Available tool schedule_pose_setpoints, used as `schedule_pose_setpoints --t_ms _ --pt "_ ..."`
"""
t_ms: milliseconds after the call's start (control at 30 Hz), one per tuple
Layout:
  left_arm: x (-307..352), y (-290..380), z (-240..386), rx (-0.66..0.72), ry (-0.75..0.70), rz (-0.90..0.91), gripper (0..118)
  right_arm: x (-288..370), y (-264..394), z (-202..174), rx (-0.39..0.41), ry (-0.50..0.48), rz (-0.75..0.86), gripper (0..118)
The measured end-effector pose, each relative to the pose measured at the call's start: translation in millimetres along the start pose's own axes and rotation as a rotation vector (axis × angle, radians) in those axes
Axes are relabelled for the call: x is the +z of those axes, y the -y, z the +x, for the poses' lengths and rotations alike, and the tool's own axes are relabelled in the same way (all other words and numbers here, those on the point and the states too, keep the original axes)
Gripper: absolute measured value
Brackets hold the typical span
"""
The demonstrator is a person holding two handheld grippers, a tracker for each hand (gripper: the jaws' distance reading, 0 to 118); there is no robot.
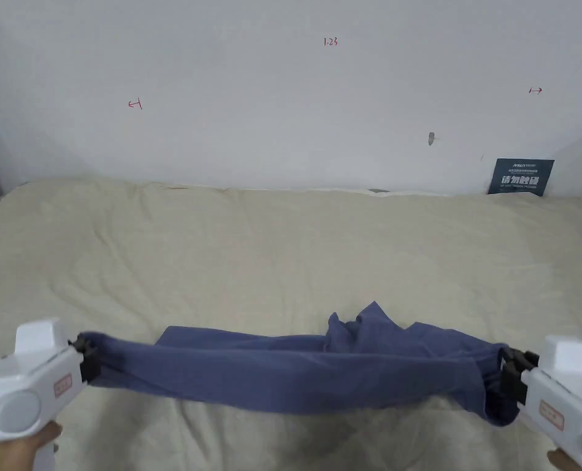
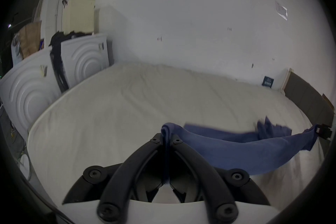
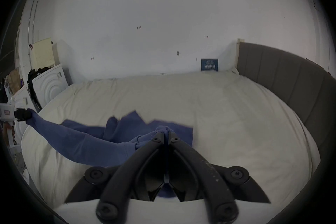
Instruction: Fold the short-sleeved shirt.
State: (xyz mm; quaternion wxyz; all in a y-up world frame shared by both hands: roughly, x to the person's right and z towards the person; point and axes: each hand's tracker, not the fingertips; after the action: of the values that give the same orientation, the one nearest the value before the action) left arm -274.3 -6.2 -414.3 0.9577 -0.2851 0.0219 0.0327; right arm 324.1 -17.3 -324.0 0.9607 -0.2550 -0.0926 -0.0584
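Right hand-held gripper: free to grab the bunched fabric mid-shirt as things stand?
Probably not. The right hand-held gripper is shut on one end of the shirt, stretched to the left hand-held gripper. It would have to let go first; nothing else blocks the bunch.

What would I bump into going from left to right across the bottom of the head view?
Left tongs pinching one end → blue shirt stretched above the cream bed → right tongs pinching the other end.
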Motion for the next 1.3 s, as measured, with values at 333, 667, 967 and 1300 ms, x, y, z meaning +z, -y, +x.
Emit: schedule_pose_setpoints --t_ms 333,667,967,1300 --pt "62 116 -39 0.031 -0.045 -0.144 6 82 99 12 -0.116 -0.004 -0.115 4" --pt "87 179 -58 -0.026 -0.081 -0.317 6 133 174 6 -0.236 0.064 -0.408 4" --pt "77 191 -59 -0.017 -0.094 -0.374 6 136 181 -7 -0.225 0.095 -0.482 4" --pt "124 124 -48 0.119 -0.044 -0.126 115 164 109 -7 -0.161 0.116 -0.164 105"
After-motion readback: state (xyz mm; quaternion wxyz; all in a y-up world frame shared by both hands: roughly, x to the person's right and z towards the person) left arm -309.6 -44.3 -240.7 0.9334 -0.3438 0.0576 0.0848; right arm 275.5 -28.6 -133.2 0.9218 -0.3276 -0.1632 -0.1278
